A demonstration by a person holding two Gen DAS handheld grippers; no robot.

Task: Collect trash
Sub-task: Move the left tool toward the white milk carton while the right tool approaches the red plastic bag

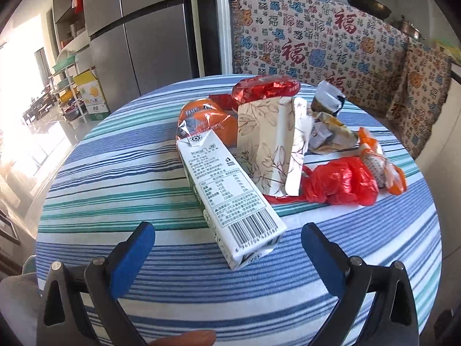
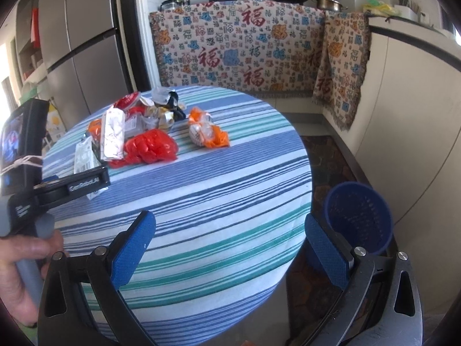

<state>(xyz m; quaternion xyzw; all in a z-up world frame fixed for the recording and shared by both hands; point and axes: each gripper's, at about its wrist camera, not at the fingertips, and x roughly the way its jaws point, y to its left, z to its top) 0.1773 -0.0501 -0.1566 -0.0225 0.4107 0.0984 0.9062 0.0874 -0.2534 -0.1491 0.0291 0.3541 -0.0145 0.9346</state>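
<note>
A white milk carton [image 1: 230, 199] lies on the striped round table [image 1: 115, 173], its barcode end just ahead of my open left gripper [image 1: 227, 245]. Behind it stand a floral paper box [image 1: 268, 144], an orange Fanta wrapper [image 1: 207, 121], a red foil bag [image 1: 262, 88], a crumpled red plastic bag [image 1: 340, 183] and an orange snack wrapper [image 1: 383, 161]. In the right wrist view the same pile sits at the table's far left, with the red plastic bag [image 2: 152, 147] and orange wrapper [image 2: 209, 132]. My right gripper [image 2: 230, 236] is open over the table's near edge, holding nothing.
A blue mesh bin [image 2: 358, 216] stands on the floor right of the table. A patterned cloth [image 2: 242, 49] covers the counter behind, with pans on top. A grey fridge [image 1: 144, 28] is at the back left. A hand [image 2: 20, 259] holds the left gripper's handle.
</note>
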